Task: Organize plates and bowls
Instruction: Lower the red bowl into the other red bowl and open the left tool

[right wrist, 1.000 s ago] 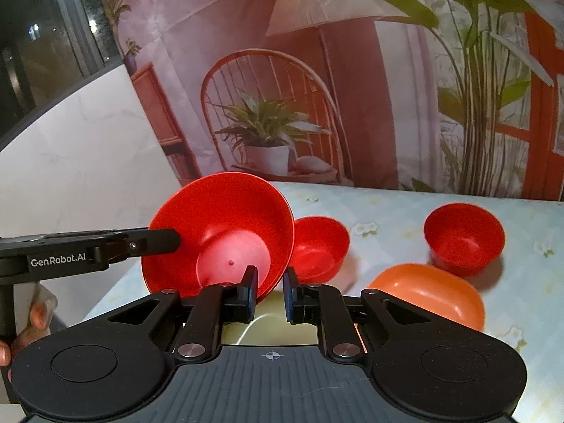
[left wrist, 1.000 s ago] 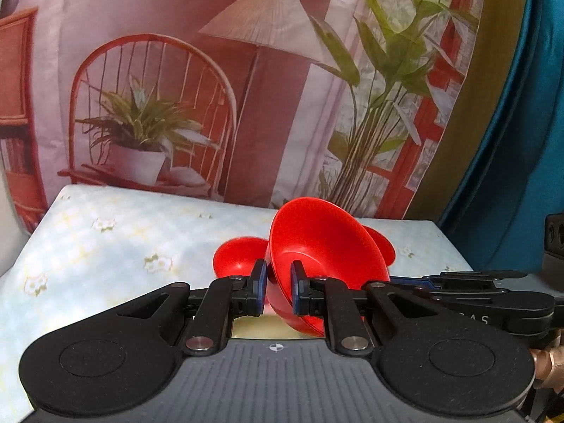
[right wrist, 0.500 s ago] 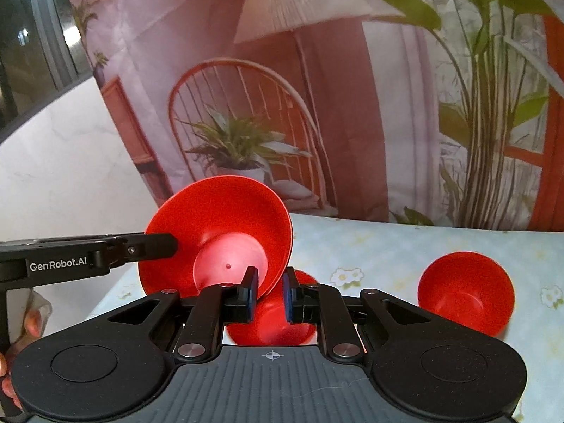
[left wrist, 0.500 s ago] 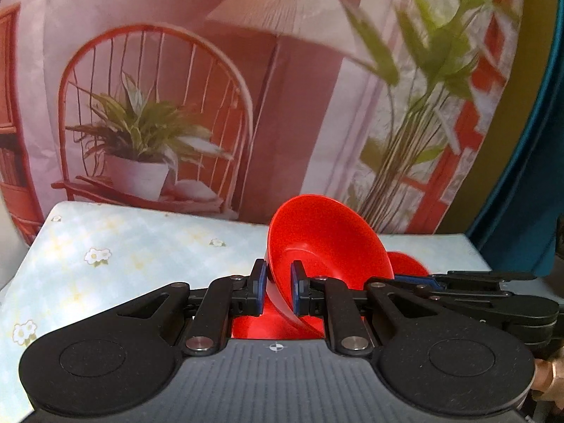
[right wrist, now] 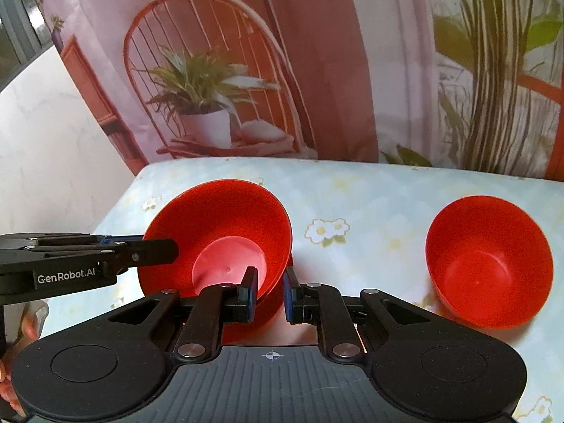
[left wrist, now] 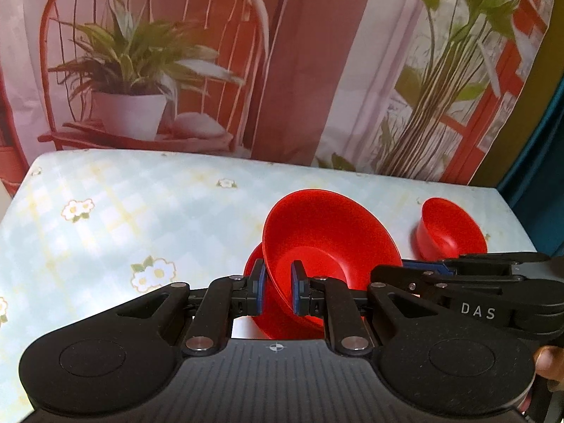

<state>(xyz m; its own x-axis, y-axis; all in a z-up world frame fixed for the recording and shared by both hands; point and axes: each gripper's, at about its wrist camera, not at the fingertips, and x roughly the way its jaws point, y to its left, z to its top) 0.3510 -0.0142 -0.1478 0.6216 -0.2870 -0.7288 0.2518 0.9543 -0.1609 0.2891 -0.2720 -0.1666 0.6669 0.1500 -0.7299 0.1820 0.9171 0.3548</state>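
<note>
A wide red bowl point(left wrist: 328, 236) is held between both grippers, one on each side of its rim. My left gripper point(left wrist: 276, 290) is shut on its left rim. My right gripper point(right wrist: 269, 294) is shut on its right rim point(right wrist: 278, 246). The bowl tilts above a second red bowl point(left wrist: 275, 320), mostly hidden beneath it, also showing in the right wrist view point(right wrist: 246, 331). A third, smaller red bowl point(right wrist: 488, 261) stands alone on the table to the right, seen also in the left wrist view point(left wrist: 449, 229).
The table point(left wrist: 123, 211) has a pale blue checked cloth with daisies. A printed backdrop point(left wrist: 282, 53) of a chair and plants hangs behind its far edge. A white wall point(right wrist: 53, 141) is at the left.
Both grippers have carried the wide bowl forward and down over the smaller red bowl. The orange dish and yellow plate have dropped out of view.
</note>
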